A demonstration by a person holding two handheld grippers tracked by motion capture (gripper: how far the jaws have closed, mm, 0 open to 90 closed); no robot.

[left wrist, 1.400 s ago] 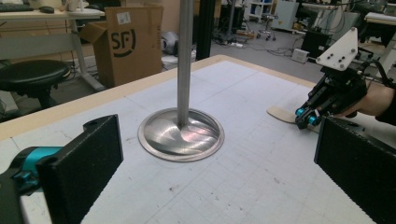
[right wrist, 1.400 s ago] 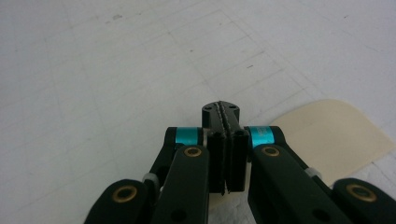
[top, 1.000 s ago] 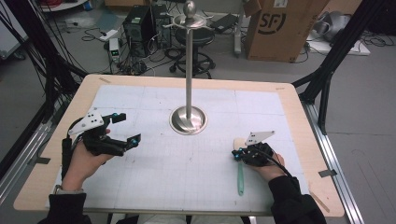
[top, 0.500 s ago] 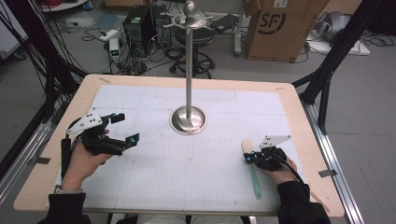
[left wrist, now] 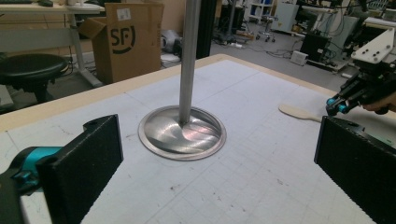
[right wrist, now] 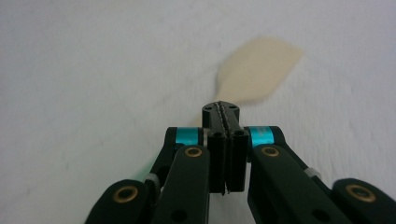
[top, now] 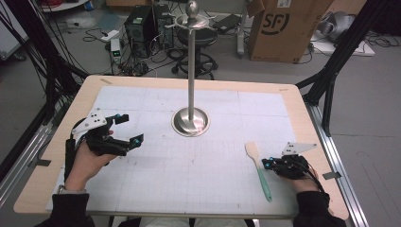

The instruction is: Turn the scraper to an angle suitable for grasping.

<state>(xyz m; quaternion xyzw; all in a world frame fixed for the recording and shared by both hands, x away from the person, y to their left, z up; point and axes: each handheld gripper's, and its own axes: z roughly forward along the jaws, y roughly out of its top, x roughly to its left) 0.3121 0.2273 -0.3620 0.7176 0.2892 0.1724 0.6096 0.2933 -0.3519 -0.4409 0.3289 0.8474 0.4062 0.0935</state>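
A spatula [top: 257, 168] with a pale wooden blade and a green handle lies on the white mat at the front right. My right gripper [top: 266, 163] reaches it from the right, jaws shut across its handle. In the right gripper view the right gripper [right wrist: 221, 109] shows its jaws pressed together, with the spatula's blade [right wrist: 259, 67] just beyond and up to the right. My left gripper [top: 131, 128] is held at the left side of the table, open and holding nothing. A steel stand [top: 191, 71] with a round base [left wrist: 182, 135] rises at the table's centre.
The white gridded mat [top: 198, 170] covers most of the wooden table [top: 302, 109]. From the left gripper view the spatula [left wrist: 299, 112] and the right gripper [left wrist: 343, 100] appear at far right. A cardboard box [top: 283, 28] and a stool [top: 201, 35] stand on the floor behind.
The right gripper has moved right and slightly toward the front edge, taking the spatula with it; the spatula now lies more slanted. The left gripper has stayed put.
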